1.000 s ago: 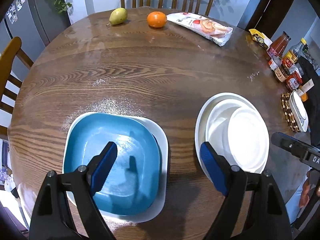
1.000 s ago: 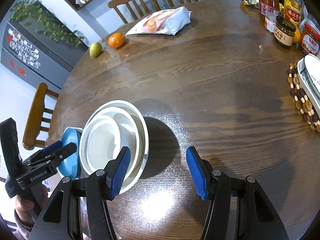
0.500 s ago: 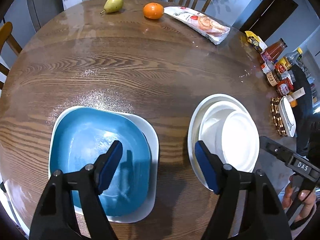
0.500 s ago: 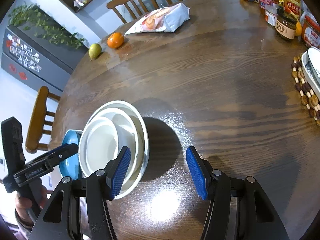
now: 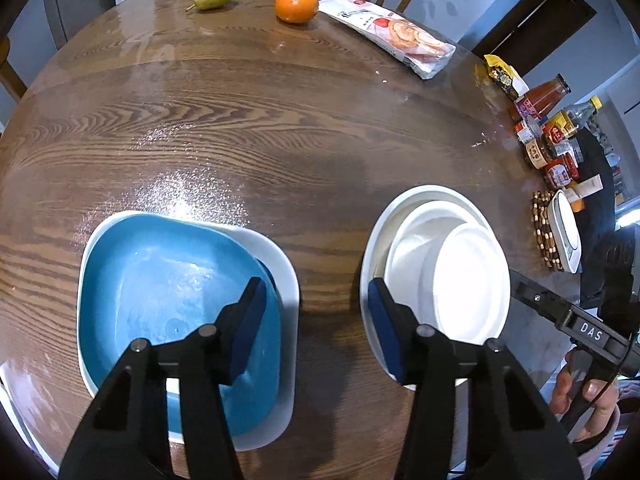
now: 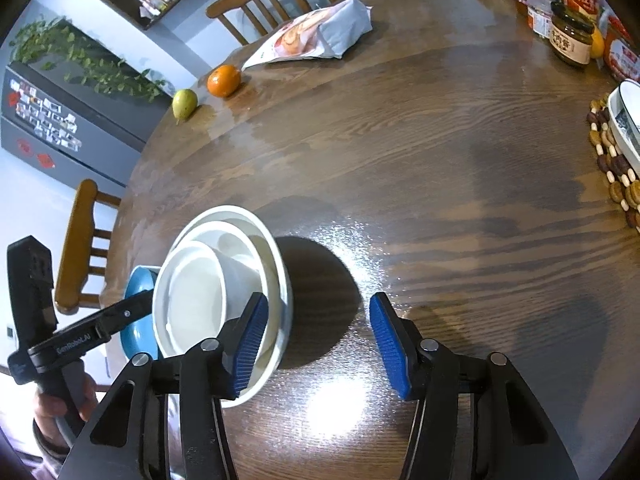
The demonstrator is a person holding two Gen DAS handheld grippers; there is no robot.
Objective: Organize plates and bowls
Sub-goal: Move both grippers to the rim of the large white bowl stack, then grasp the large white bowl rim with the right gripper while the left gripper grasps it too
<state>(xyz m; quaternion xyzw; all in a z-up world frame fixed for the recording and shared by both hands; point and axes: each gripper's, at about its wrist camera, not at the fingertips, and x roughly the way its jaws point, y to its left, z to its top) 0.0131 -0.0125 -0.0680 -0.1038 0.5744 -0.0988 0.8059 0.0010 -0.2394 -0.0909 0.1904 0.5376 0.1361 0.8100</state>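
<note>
Below, the left gripper (image 5: 316, 320) closes its ribbed blue pads on nothing, hovering over bare wood between the glossy rounded-square blue bowl (image 5: 168, 300) at nine o'clock and the round white bowl stack (image 5: 440, 276) at three. The right gripper (image 6: 316, 340) closes empty too; its view alone shows the beaded trivet (image 6: 612, 168).

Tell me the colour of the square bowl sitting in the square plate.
Blue bowl, on a white plate; clearest in the left wrist view.

Your right gripper (image 6: 318, 344) hangs over the wooden table (image 6: 420, 152), jaws closing on nothing. Its left pad overlaps the stacked white bowls (image 6: 220, 300); a pear (image 6: 184, 103) and orange (image 6: 223, 80) lie far off.
</note>
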